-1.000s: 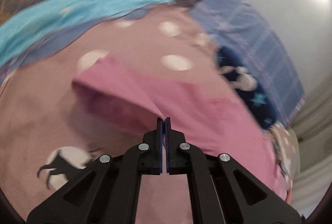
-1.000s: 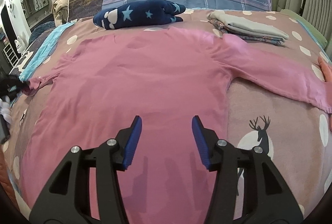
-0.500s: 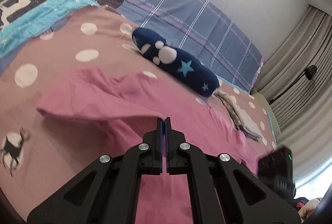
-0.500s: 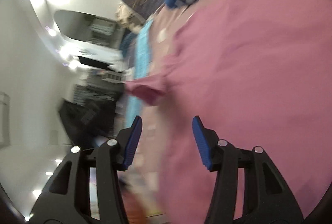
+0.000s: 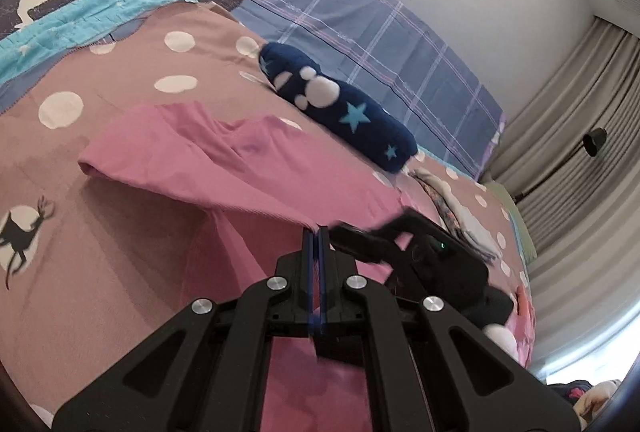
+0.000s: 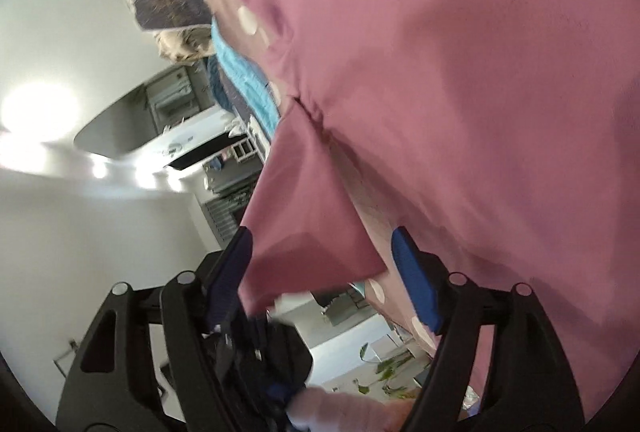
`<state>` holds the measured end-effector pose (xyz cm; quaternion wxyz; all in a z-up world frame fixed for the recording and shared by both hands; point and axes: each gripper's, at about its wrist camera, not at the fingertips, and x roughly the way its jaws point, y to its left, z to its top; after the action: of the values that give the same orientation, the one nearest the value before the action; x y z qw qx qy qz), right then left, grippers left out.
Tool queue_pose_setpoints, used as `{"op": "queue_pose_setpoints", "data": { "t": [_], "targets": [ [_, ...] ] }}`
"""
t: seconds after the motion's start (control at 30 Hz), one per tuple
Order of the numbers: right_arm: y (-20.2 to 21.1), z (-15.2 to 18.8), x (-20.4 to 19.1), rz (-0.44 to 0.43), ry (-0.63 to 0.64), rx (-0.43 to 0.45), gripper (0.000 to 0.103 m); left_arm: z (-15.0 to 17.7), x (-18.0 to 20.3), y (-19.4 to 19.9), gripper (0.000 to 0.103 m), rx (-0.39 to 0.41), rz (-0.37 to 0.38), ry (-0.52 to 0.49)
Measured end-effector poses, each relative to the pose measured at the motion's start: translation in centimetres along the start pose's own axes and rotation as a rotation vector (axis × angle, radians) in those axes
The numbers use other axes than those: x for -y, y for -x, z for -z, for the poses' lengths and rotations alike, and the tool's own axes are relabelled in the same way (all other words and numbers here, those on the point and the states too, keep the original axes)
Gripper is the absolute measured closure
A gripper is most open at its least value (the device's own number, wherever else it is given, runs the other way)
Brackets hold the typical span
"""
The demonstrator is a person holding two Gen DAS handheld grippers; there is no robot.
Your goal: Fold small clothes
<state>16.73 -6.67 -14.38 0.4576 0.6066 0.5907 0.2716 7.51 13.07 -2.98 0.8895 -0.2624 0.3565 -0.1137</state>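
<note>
Pinching the sleeve end of the pink top (image 5: 280,167), my left gripper (image 5: 319,232) has its jaws pressed together on the fabric, lifting it off the bed (image 5: 120,244). My right gripper (image 6: 320,260) has its jaws spread wide, with the raised pink sleeve (image 6: 296,216) hanging between the blue pads (image 6: 412,280), not clamped. Just beyond, the rest of the top lies spread over the dotted pink bedcover. Farther back rests a navy star-patterned bundle (image 5: 340,111), then a folded stack of clothes (image 5: 460,216) near the curtains (image 5: 568,135).
</note>
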Motion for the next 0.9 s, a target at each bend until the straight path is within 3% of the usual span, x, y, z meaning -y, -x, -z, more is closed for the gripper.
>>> {"op": "queue_pose_setpoints", "data": {
  "t": [0.07, 0.17, 0.37, 0.53, 0.73, 0.9],
  "targets": [
    [0.7, -0.5, -1.6, 0.017, 0.11, 0.056, 0.099, 0.6, 0.4, -0.2, 0.102, -0.012, 0.0, -0.016],
    [2.4, -1.2, -4.6, 0.072, 0.281, 0.139, 0.101, 1.5, 1.0, -1.2, 0.102, -0.047, 0.002, -0.043],
    [5.9, -0.6, -10.6, 0.185, 0.538, 0.246, 0.101, 2.0, 4.1, -3.8, 0.102, -0.094, 0.088, -0.063],
    [8.3, 0.4, -14.2, 0.439, 0.788, 0.407, 0.101, 1.8, 7.9, -7.0, 0.102, -0.132, 0.138, -0.095],
    [13.8, -0.8, -12.6, 0.526, 0.813, 0.505, 0.101, 3.3, 12.0, -10.9, 0.103, -0.201, 0.193, -0.134],
    [16.2, -3.8, -10.9, 0.65, 0.79, 0.598, 0.099, 5.3, 13.4, -14.0, 0.099, -0.284, 0.163, -0.173]
  ]
}}
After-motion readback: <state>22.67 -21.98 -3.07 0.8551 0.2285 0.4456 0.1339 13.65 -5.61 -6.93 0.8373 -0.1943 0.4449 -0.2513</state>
